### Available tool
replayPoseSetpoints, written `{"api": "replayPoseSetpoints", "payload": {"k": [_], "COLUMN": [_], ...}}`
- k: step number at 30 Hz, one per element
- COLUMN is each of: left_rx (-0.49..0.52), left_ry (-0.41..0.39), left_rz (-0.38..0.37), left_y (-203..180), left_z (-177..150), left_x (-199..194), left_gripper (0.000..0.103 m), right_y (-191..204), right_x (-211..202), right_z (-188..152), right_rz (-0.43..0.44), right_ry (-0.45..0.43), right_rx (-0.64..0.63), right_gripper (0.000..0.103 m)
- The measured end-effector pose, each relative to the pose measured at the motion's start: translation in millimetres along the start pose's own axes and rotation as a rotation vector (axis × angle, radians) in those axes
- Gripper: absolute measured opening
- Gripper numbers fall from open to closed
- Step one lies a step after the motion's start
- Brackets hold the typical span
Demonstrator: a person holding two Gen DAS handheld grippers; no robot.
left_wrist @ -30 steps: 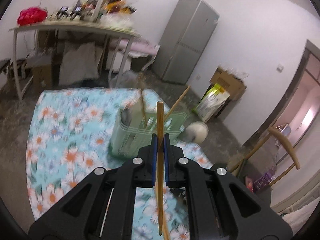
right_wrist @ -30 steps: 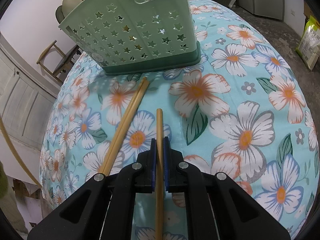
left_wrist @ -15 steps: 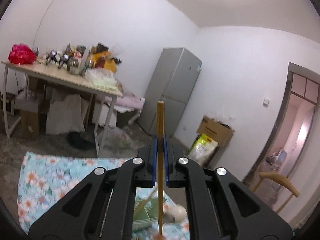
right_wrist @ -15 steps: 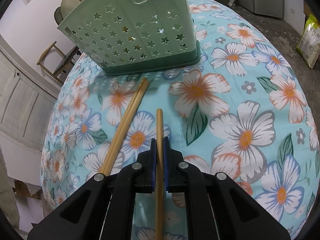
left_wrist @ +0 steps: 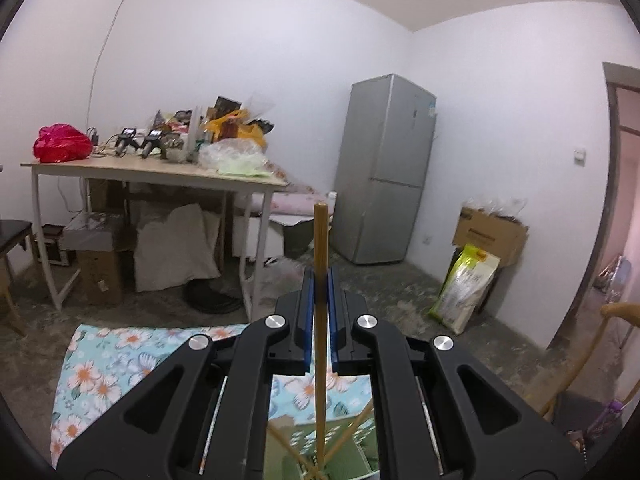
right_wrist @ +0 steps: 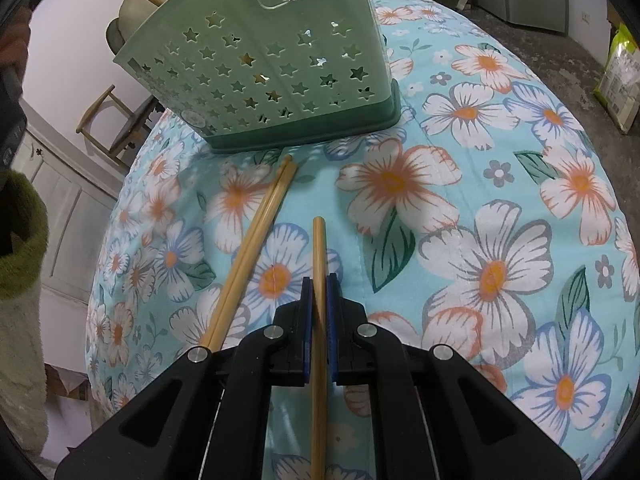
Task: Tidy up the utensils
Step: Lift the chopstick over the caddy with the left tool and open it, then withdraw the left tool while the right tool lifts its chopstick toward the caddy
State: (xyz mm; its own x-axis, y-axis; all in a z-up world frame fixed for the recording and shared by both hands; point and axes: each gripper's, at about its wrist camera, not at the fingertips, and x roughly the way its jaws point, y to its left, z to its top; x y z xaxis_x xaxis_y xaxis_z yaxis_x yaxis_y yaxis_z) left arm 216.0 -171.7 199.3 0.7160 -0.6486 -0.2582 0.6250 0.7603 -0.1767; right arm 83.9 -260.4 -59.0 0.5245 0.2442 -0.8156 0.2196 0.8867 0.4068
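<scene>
My left gripper is shut on a wooden chopstick that stands upright between its blue pads, lower end reaching down into the green utensil basket below, where other chopsticks lean. In the right wrist view my right gripper is shut on another wooden chopstick, held low over the floral tablecloth. A pair of chopsticks lies on the cloth just left of it, tips toward the green star-holed basket. That basket holds spoons and chopsticks.
A green sleeve cuff shows at the left edge of the right wrist view. Beyond the table stand a cluttered desk, a grey fridge, cardboard boxes and wooden chairs.
The left gripper has tilted up and moved over the basket with its chopstick, so the view swung from the table to the room. The right gripper and its chopstick have stayed put.
</scene>
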Motion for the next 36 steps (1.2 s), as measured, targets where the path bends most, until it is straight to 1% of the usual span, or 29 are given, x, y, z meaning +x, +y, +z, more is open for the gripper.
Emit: {"api": "replayPoseSetpoints", "payload": {"k": [4,8,11,14,16,21,23,25,27,32,34,36], "left_rx": [0.004,0.020,0.027,0.032,0.040,0.060,0.085,0.105,0.104,0.033,0.023,0.023], "left_ry": [-0.004,-0.005,0.016,0.058,0.106,0.255,0.341,0.408,0.469,0.555,0.590,0.606], "left_rz": [-0.001,0.002,0.008,0.007,0.020,0.053,0.075,0.088,0.103,0.158,0.193,0.226], "left_y": [2.7,1.9,-0.4,-0.9,0.9,9.6,11.6,12.6,14.5,31.9,38.0,42.2], "left_z": [-2.3,-0.3,-3.2,-10.0,-20.4,-59.0,-83.3,-104.0,-127.1,-166.5,-179.7,-187.4], "left_x": [-12.9,-27.8,-42.8,-57.6,-67.9,-81.7,-83.1,-83.8,-84.8,-88.4,-88.4,-89.7], "left_gripper": [0.014,0.016,0.017,0.019,0.022,0.027,0.028,0.030,0.033,0.035,0.035,0.036], "right_y": [0.6,0.8,0.0,-1.6,-3.2,-4.3,-3.5,-2.2,0.0,6.4,12.8,17.4], "right_x": [-0.1,-0.3,-0.4,-0.6,-0.4,0.7,1.6,3.1,4.8,-0.4,-9.8,-20.6], "right_z": [-0.6,-1.0,-0.6,0.8,2.3,4.9,6.1,8.0,10.3,13.4,14.8,15.7], "right_rz": [0.000,0.000,0.004,0.013,0.022,0.032,0.030,0.026,0.019,0.010,0.013,0.014], "right_ry": [-0.002,-0.002,0.000,0.006,0.013,0.024,0.027,0.028,0.027,0.021,0.002,-0.021], "right_rx": [0.000,0.002,0.006,0.011,0.012,0.009,0.003,-0.007,-0.024,-0.051,-0.074,-0.097], "right_gripper": [0.007,0.007,0.007,0.007,0.007,0.007,0.007,0.007,0.007,0.007,0.006,0.006]}}
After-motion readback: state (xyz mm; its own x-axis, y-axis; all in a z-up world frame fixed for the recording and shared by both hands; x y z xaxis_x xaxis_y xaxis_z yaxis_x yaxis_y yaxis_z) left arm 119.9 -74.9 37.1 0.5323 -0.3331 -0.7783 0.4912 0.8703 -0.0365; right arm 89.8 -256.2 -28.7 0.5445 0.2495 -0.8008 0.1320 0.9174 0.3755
